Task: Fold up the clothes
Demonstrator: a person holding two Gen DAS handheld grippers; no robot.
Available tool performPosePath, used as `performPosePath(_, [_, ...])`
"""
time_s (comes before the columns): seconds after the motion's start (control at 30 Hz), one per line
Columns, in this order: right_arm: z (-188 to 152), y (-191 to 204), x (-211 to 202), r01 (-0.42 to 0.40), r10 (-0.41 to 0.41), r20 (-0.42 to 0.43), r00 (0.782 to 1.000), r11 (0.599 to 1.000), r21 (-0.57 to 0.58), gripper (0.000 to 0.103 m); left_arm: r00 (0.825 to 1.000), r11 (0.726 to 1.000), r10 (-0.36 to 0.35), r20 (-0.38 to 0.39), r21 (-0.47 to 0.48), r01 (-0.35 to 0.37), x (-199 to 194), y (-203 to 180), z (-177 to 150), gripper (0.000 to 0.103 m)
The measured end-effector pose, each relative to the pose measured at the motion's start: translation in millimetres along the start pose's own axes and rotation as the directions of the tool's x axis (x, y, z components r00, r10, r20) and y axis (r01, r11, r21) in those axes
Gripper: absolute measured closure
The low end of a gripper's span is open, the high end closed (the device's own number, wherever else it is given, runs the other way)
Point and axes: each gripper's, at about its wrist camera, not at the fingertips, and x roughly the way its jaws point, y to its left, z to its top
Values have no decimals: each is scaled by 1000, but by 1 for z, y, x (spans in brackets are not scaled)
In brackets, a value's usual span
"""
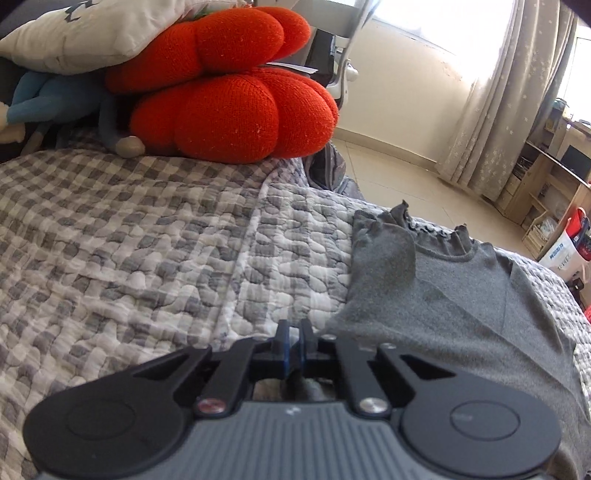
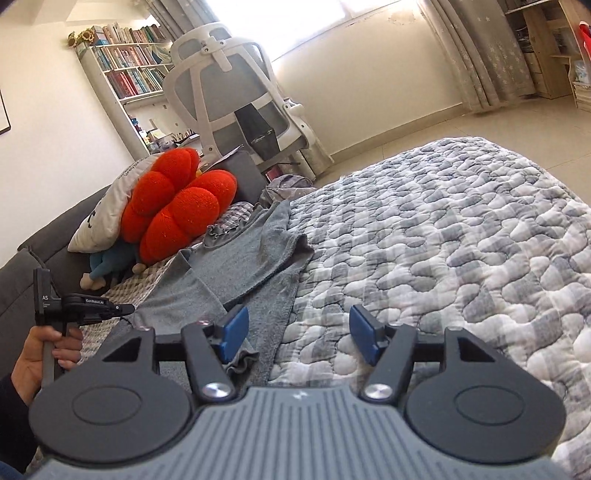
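A grey knit top (image 1: 443, 302) with a ruffled neck lies partly folded on the checked quilt (image 1: 129, 229). My left gripper (image 1: 294, 334) sits at its near left edge with the jaws shut, and grey fabric shows between the pads. In the right wrist view the same top (image 2: 251, 258) stretches away from me, and the left gripper (image 2: 127, 309), held by a hand (image 2: 37, 354), meets its left corner. My right gripper (image 2: 299, 336) is open; its left pad (image 2: 234, 332) hangs over a ruffled sleeve cuff (image 2: 242, 363) and its right pad over bare quilt (image 2: 443, 240).
Two red knitted cushions (image 1: 229, 107) and a white pillow (image 1: 92, 33) are stacked at the bed's head, over a blue plush toy (image 1: 48, 99). A white office chair (image 2: 236, 96) and a bookshelf (image 2: 125, 70) stand beyond. Wooden shelves (image 1: 546, 192) and curtains line the far wall.
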Motion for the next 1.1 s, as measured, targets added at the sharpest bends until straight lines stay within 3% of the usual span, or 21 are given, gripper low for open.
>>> performPosePath(0.1, [0,1,3,0,0,-1,1000,1000,-4,36,1000,999,29,8,-19,-28,1,11,2,102])
performPosePath(0.2, [-1,2,4,1,-1,1,1000,1000,-10,35,999,998,-38,-6,-48,38,-4,16,1,100])
performPosePath(0.23, [-1,1,4,-2,2,1,1000,1000,-8,34,998,997,-62,-2,-52,62,-7,16,1,92])
performPosePath(0.3, [0,0,5,-7,7,1,1000,1000,-5,33,994,993,-106,8,-55,106,-10,13,1,67])
performPosePath(0.33, [0,0,5,-10,10,1,1000,1000,-4,33,993,991,-121,12,-54,122,-11,12,1,49])
performPosePath(0.37, [0,-1,5,-12,12,2,1000,1000,0,33,991,990,-132,17,-54,132,-11,10,1,41])
performPosePath(0.43, [0,-3,5,-17,17,3,1000,1000,6,33,990,989,-137,33,-44,139,-13,7,3,39])
performPosePath(0.57, [0,-3,4,-19,19,3,1000,1000,6,34,991,995,-102,87,29,99,-22,-6,7,39])
performPosePath(0.67, [0,-4,3,-22,22,5,1000,1000,11,34,989,986,-106,106,141,91,-30,-19,4,39])
performPosePath(0.73, [0,-3,3,-24,24,7,1000,1000,15,34,988,970,-113,100,226,88,-31,-28,0,39])
performPosePath(0.87, [0,-4,3,-27,27,9,1000,999,19,34,994,912,-62,91,409,20,-21,-45,-18,42])
performPosePath(0.9, [0,-5,3,-28,28,9,1000,999,20,34,995,893,-44,91,451,-2,-18,-48,-24,45])
performPosePath(0.97, [0,-5,2,-29,29,10,1000,999,22,34,993,850,-6,120,524,-58,-15,-53,-33,65])
performPosePath(1.0, [0,-5,2,-30,29,10,1000,999,22,34,990,825,11,139,558,-88,-14,-56,-38,69])
performPosePath(1.07, [0,-5,2,-29,29,10,1000,999,23,34,984,784,37,174,605,-136,-13,-61,-43,94])
performPosePath(1.1, [0,-5,2,-30,30,10,999,999,24,34,982,770,50,182,620,-154,-12,-63,-44,96])
